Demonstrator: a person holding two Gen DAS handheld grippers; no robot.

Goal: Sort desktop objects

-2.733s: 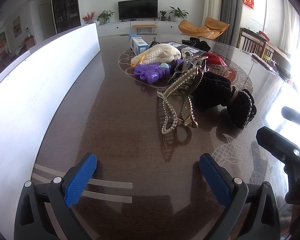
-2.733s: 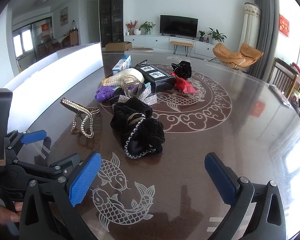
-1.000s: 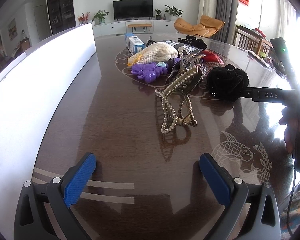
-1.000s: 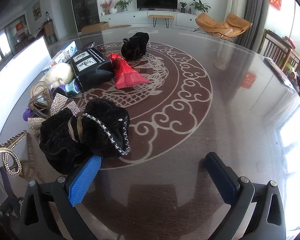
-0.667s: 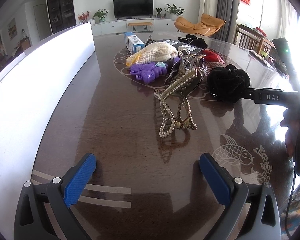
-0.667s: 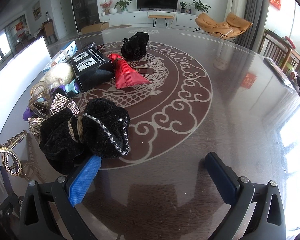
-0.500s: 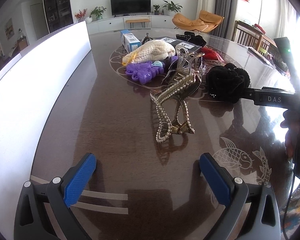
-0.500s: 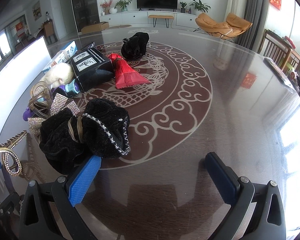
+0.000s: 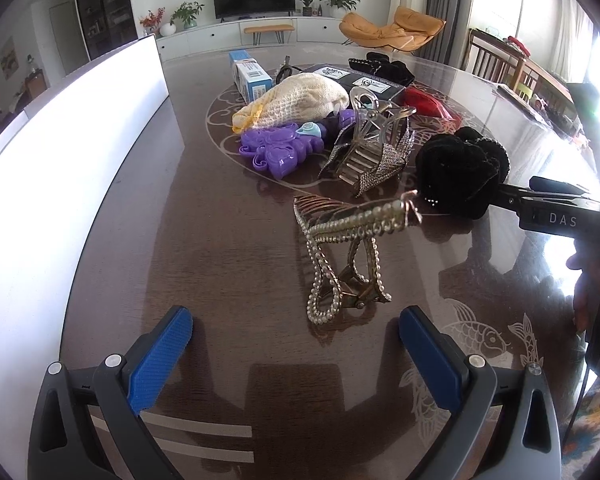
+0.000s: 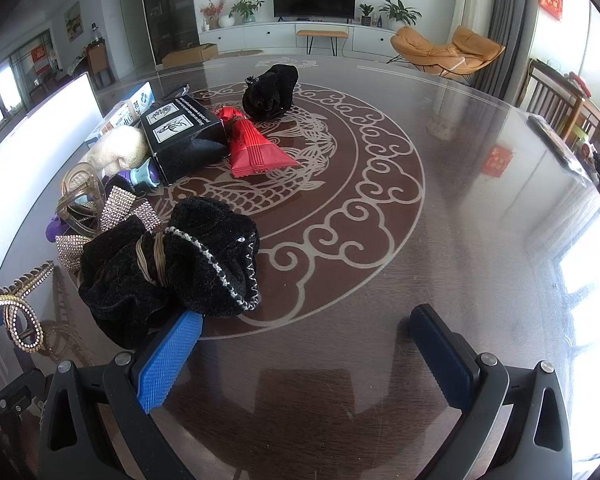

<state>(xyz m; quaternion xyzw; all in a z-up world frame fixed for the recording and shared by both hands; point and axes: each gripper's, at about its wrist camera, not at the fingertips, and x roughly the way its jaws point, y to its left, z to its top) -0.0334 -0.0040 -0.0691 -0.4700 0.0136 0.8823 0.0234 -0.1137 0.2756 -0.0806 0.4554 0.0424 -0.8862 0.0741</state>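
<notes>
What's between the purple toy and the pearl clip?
In the left wrist view, only bare table lies between the purple toy and the pearl clip.

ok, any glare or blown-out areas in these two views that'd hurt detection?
Left wrist view: the white panel on the left is blown out and window glare washes the right edge of the glossy dark table; the pearl-studded hair claw stays sharp. Right wrist view: window glare on the table's right side; the black velvet scrunchie is clear.

Ahead of the left gripper [image 9: 296,350], the pearl hair claw [image 9: 346,248] blocks the surface [image 9: 188,240]. Ahead-right of the right gripper [image 10: 304,350] lies bare; the black scrunchie [image 10: 168,264] crowds its left finger.
</notes>
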